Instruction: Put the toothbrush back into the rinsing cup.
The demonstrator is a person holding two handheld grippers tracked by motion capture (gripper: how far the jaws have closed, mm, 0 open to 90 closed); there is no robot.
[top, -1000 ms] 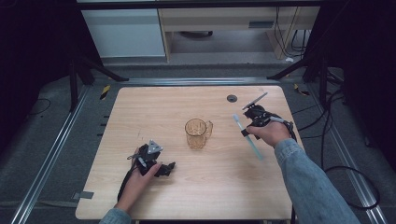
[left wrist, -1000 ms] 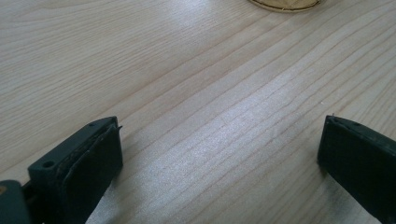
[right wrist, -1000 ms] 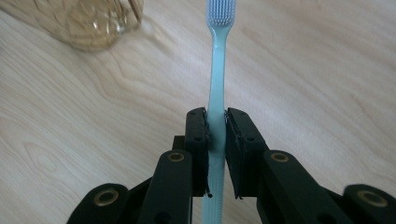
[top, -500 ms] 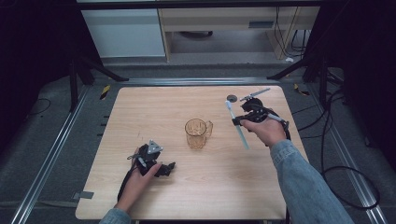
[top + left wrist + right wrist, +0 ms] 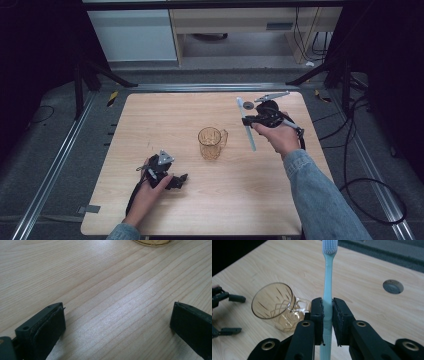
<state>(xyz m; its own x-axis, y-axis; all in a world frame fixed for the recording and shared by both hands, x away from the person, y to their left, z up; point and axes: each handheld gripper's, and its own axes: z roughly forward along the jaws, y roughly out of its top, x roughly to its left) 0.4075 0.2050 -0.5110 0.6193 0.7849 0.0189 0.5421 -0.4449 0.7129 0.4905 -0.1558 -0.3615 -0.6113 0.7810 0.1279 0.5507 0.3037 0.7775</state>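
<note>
A pale blue toothbrush [image 5: 247, 129] hangs in the air right of an amber glass mug [image 5: 212, 143] standing at the table's middle. My right gripper [image 5: 248, 121] is shut on the toothbrush handle. In the right gripper view the pads clamp the toothbrush [image 5: 328, 287] at mid-handle, its bristle head pointing away, and the mug [image 5: 277, 308] sits just left of the right gripper [image 5: 327, 312]. My left gripper [image 5: 181, 179] rests on the table at the near left, open, nothing between its jaws. The left gripper [image 5: 117, 322] view has bare wood between them and the mug's base [image 5: 152, 242] at the top edge.
A round dark hole [image 5: 248, 105] sits in the wooden table [image 5: 150, 115] just beyond the toothbrush's head. Metal rails and black stand legs flank the table. Shelving stands behind the far edge. Cables trail off to the right.
My right gripper has lifted and drifted left and toward the far edge with the toothbrush, nearer the mug. The left hand has kept still.
</note>
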